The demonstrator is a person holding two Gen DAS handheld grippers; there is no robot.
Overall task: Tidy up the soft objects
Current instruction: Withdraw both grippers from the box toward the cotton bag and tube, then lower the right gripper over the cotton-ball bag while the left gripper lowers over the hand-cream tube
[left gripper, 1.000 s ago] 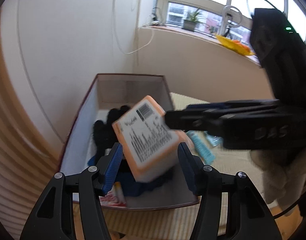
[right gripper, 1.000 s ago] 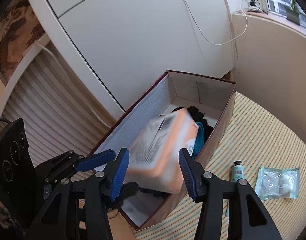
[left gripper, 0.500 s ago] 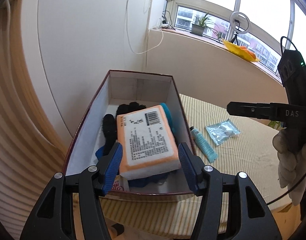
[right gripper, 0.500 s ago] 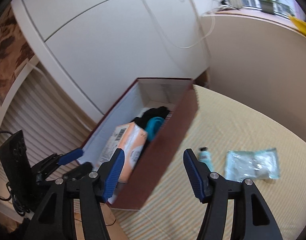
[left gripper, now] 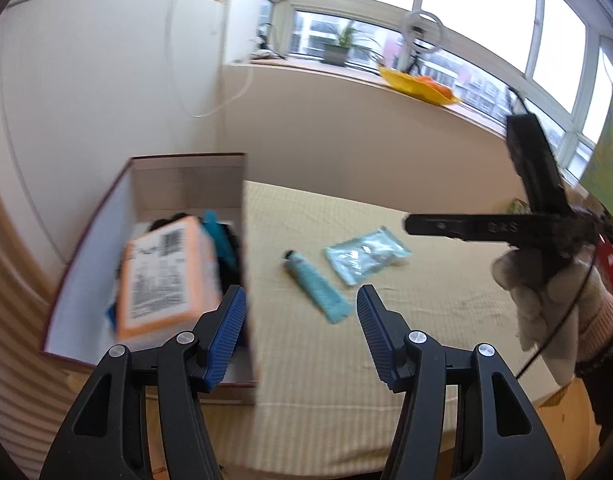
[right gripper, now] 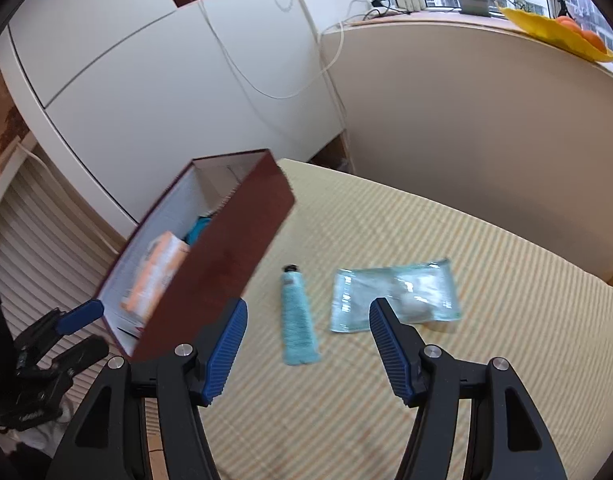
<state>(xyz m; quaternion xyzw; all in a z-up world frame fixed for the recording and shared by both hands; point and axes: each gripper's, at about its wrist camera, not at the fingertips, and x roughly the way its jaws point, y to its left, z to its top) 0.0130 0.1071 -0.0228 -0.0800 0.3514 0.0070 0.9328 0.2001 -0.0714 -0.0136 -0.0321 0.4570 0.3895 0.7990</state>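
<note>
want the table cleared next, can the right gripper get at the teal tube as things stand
Probably yes. The right gripper is open and empty, the teal tube lies bare on the striped cloth, clear of the box and the plastic pouch.

An orange-edged packet [left gripper: 168, 276] with a printed label lies atop dark items in the open maroon box [right gripper: 226, 256] at left. To its right on the striped worktop, a teal tube [right gripper: 298, 316] (black cap at the far end) lies beside a clear pouch [right gripper: 394, 294].
</note>
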